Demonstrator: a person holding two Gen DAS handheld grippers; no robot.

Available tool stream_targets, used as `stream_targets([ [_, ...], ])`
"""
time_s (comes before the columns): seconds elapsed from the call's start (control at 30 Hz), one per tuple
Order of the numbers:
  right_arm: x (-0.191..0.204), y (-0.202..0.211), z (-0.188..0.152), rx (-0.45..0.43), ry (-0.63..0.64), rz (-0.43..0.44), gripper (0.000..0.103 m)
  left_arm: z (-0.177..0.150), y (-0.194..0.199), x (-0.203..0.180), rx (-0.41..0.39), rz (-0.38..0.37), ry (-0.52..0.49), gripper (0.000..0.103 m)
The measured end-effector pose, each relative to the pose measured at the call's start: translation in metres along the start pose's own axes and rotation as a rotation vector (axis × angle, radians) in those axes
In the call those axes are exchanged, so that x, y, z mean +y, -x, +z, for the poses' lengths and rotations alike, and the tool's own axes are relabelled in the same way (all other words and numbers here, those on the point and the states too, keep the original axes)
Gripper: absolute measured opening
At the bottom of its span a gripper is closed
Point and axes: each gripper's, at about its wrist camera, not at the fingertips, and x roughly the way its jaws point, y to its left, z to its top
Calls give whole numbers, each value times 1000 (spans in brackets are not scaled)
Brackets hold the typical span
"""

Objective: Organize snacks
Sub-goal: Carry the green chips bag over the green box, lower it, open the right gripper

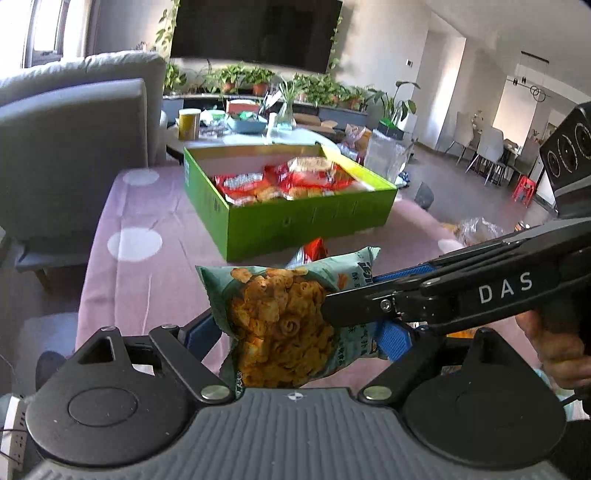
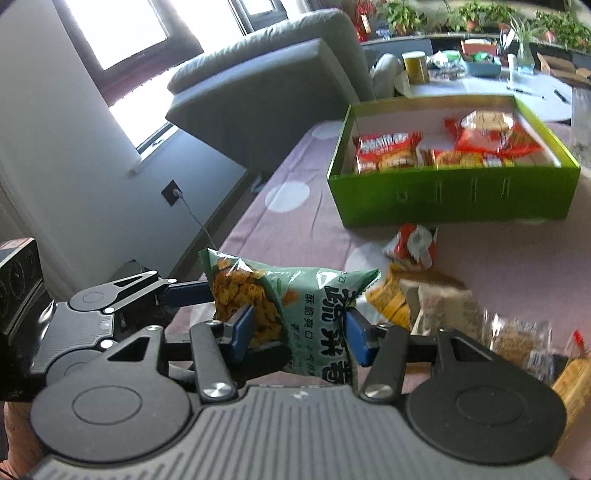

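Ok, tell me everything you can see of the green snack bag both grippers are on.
The green snack bag is a puffy, glossy plastic pouch with crimped ends, printed with orange-brown crisps and white Chinese lettering. It hangs in the air above the pink dotted tablecloth, short of the green box. The right gripper pinches its middle between blue fingers; the left gripper flanks its ends.

Daylight pours in from the windows [image 2: 122, 33] on the left in the right wrist view, blown out to plain white, and it throws bright glare off the worktop [image 1: 147, 206]. The green box [image 2: 454, 199] and the loose packets [image 2: 480, 314] at lower right smear with motion blur, while the teal snack bag [image 1: 280, 317] reads sharp up close. Fisheye bending curves the walls and darkens every corner.
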Motion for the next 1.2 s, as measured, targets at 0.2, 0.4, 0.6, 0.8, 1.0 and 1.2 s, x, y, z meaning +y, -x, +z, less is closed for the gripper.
stream_targets([
  [0.2, -1, 10, 13, -48, 6, 10, 53, 19, 6, -5, -48, 6, -28, 86],
  [0.4, -7, 16, 29, -96, 8, 6, 53, 40, 6, -11, -91, 1, -49, 86],
  [0.6, -10, 21, 46, -148, 25, -11, 53, 64, -3, -10, -119, 9, -46, 86],
  [0.8, -17, 22, 63, -206, 32, -31, 53, 84, -15, -6, -143, 5, -32, 86],
  [1.0, -33, 15, 83, -221, 13, -24, 53, 102, -31, -3, -144, 16, -26, 87],
  [1.2, -46, 4, 100, -229, 4, -26, 53, 121, -53, -2, -142, 36, -47, 87],
])
